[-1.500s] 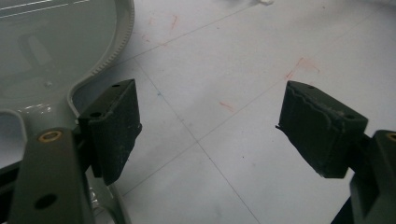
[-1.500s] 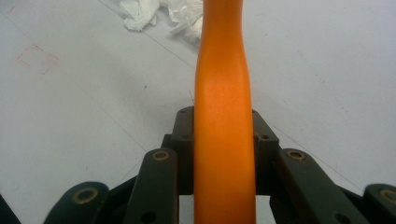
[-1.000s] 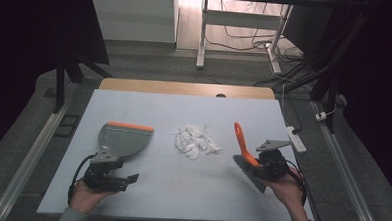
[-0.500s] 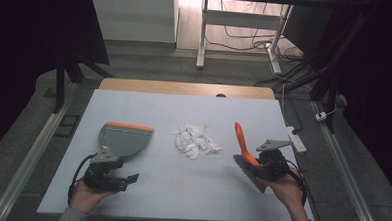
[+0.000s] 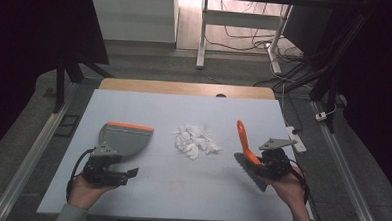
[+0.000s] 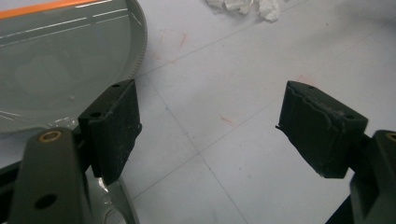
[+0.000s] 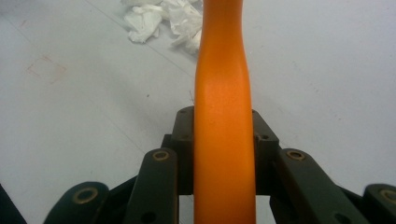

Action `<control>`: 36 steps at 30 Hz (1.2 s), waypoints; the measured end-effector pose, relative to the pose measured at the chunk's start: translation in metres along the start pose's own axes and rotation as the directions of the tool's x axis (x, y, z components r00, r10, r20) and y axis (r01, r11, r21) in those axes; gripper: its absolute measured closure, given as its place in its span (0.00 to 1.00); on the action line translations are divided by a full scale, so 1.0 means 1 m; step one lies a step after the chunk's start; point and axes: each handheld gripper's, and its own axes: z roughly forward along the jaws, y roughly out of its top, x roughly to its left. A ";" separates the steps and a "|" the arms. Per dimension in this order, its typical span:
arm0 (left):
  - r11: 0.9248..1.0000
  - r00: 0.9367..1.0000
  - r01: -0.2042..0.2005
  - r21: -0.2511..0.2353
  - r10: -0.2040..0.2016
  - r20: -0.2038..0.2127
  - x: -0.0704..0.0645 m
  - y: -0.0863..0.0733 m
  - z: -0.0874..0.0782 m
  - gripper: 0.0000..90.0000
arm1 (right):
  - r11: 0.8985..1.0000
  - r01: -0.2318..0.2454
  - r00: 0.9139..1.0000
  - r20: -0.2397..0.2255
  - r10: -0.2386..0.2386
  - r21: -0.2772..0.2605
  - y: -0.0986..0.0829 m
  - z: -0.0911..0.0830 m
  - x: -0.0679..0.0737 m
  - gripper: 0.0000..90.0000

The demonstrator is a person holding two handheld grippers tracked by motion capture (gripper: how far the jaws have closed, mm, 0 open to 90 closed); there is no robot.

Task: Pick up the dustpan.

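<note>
1. My right gripper has its fingers closed tight on the orange handle of the brush. In the right gripper view the handle runs straight up between them, so the grip looks centred and the bristle end hangs low by the table, ready to sweep.
2. My left gripper has its fingers spread wide with nothing between them. In the left gripper view one finger sits just at the rim of the dustpan and the other is out over bare table. I judge I am lining up to take the pan by its near end.
3. The dustpan lies flat on the left, its orange lip on the far side, facing away from me and not toward the scraps. It will want turning before it can catch anything.
4. The white paper scraps sit in a loose heap mid-table, between pan and brush and apart from both.
5. Room is good: the table is bare around the heap and toward me. The brush is nearer the right edge, so I'd sweep inward, leftward, to keep scraps away from that edge.
</note>
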 end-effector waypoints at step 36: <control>0.953 0.959 0.265 0.151 -0.243 -0.149 0.061 -0.011 0.024 0.22 | 1.000 0.006 1.000 0.003 -0.006 0.026 -0.001 0.009 0.002 0.78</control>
